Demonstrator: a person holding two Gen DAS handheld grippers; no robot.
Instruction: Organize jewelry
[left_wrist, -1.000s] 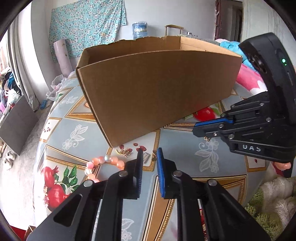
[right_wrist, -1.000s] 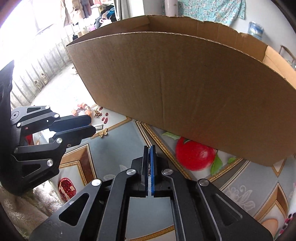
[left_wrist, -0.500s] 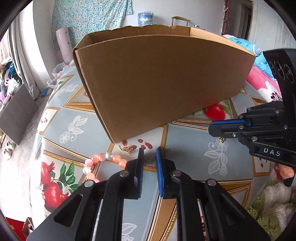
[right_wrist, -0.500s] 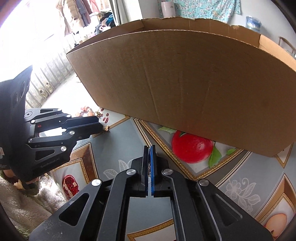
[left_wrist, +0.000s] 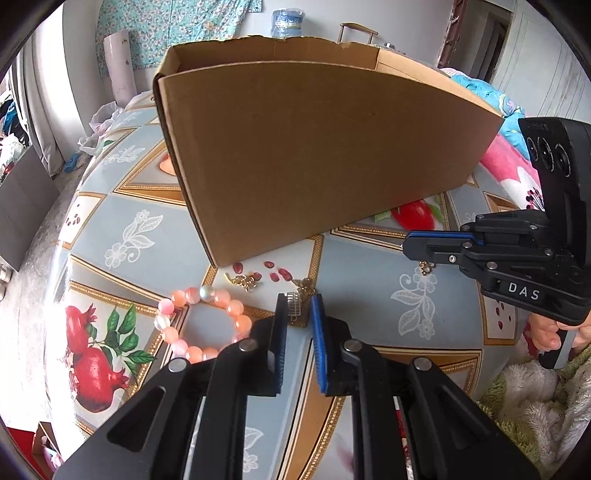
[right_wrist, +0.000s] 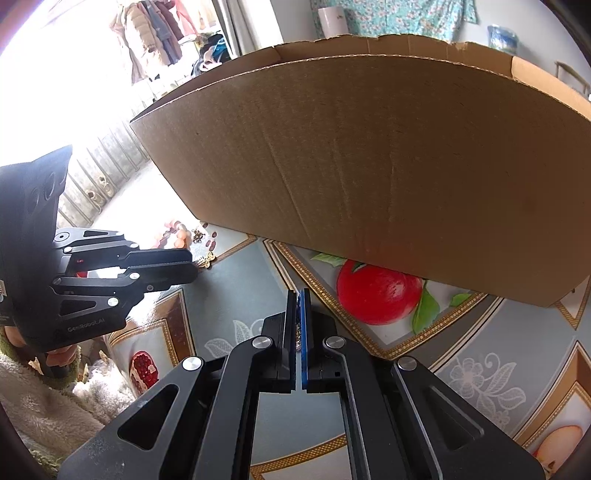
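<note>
While your left gripper (left_wrist: 297, 308) hangs over the tabletop (left_wrist: 362, 295) with its jaws a narrow gap apart and nothing pinched, a small silver clasp piece (left_wrist: 293, 303) lies on the cloth right at its tips, a pink bead bracelet (left_wrist: 199, 325) rests just left of it, and a gold butterfly charm (left_wrist: 304, 286) and gold trinket (left_wrist: 245, 280) lie by the near corner of the cardboard box (left_wrist: 314, 147). Your right gripper (right_wrist: 299, 295) is pressed together on a thin gold chain (left_wrist: 424, 266) that dangles below its tips. The box wall fills the far side, leaving you only the strip of tabletop between that wall and the near edge.
</note>
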